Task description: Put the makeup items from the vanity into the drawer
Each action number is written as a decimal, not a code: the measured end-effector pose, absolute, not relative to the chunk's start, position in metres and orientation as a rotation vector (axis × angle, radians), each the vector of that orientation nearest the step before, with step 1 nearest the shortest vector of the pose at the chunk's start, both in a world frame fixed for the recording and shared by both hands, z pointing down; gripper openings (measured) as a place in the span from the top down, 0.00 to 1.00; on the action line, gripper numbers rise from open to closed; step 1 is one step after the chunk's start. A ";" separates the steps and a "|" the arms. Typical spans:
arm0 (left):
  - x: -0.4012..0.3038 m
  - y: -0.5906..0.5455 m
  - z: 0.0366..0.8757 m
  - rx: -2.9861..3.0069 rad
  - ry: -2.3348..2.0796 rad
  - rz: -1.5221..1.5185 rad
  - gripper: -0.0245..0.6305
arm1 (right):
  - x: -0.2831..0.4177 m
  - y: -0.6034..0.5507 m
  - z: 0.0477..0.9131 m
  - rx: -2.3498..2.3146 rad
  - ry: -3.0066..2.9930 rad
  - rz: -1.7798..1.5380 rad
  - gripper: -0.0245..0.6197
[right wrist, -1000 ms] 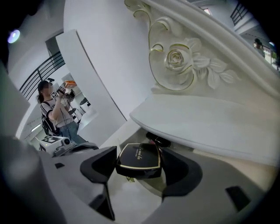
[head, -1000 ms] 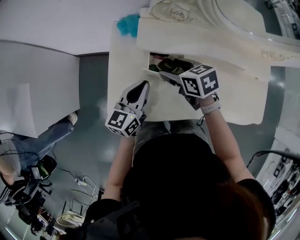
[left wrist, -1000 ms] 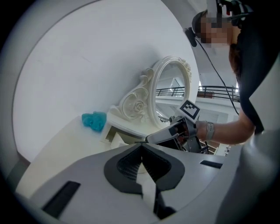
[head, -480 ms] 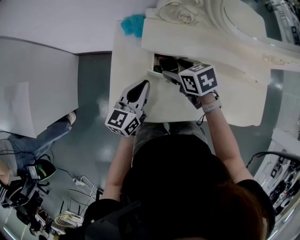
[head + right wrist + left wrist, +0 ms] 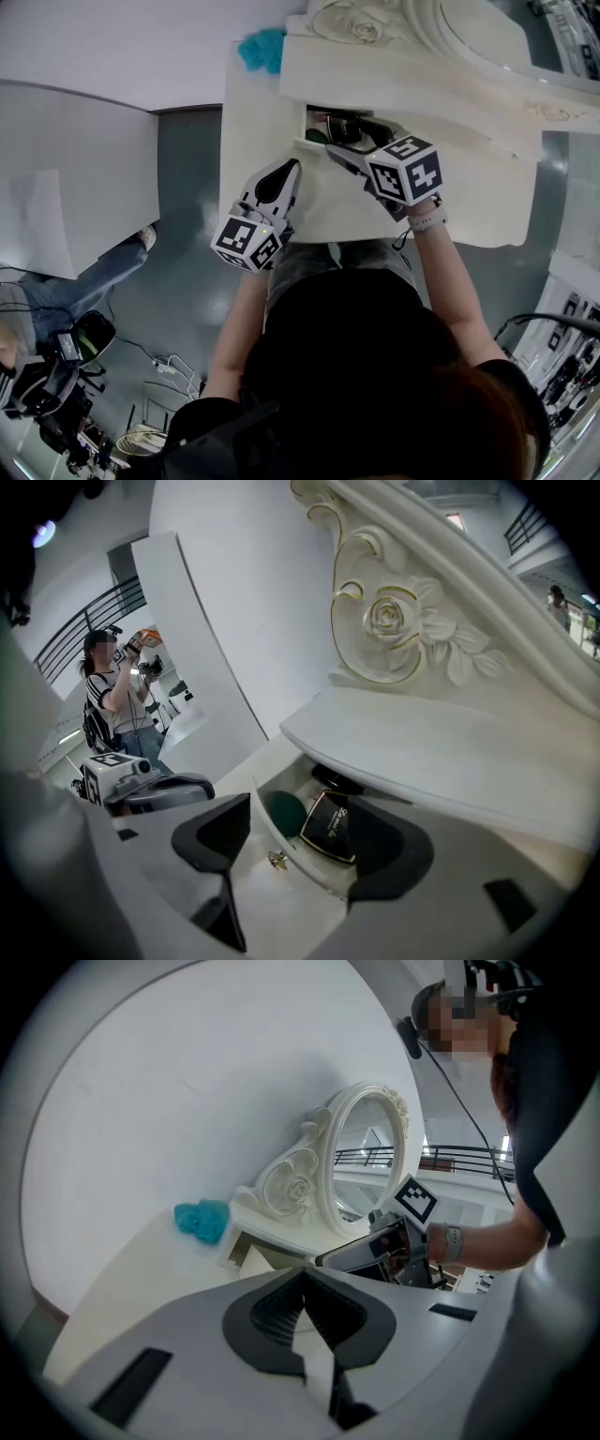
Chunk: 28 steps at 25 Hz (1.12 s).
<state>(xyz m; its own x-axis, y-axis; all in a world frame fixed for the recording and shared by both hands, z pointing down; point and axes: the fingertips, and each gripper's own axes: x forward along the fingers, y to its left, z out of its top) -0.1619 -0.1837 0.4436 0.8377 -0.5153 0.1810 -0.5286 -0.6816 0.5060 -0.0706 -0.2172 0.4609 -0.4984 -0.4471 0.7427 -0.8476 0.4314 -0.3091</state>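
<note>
**Drawer open, right tool spread at its front**

Right tool [image 5: 309,844] view gives the most. Its jaws are wide apart w/ nothing pinched, and the drawer [image 5: 265,832] front and its small gold knob [image 5: 277,860] sit btwn them. Makeup items lie inside the drawer. A dark green round piece [image 5: 284,814] is at the left end in that view, w/ a black compact [image 5: 330,825] tilted just beside it. Another black item [image 5: 337,780] sits further back under the overhang. Head view shows only a dark slot there, contents not separable.

Left tool [image 5: 302,1281] view shows its jaws pressed together, empty, over bare surface [image 5: 251,112]. That view also catches the oval mirror [image 5: 366,1157] and a teal fluffy thing [image 5: 202,1221] at the back corner, which the right tool view doesn't show.

Room: the upper tier [image 5: 441,742] overhangs the drawer closely, so the opening is low. The left tool is apart from the drawer, w/ open surface around it.

Writing: pale script on the compact's lid, too small to read. The marker cubes [image 5: 405,171] carry black-and-white squares, no text.
</note>
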 end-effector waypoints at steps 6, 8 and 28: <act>-0.160 -0.181 0.444 2.486 -0.730 0.056 0.94 | -0.074 -0.200 0.438 1.133 -2.227 0.775 0.46; -0.160 -0.179 0.445 2.488 -0.726 0.063 0.94 | -0.071 -0.193 0.432 1.175 -2.239 0.738 0.58; -0.126 -0.065 0.410 2.572 -0.727 0.080 0.94 | -0.056 -0.042 0.382 1.183 -2.512 0.775 0.93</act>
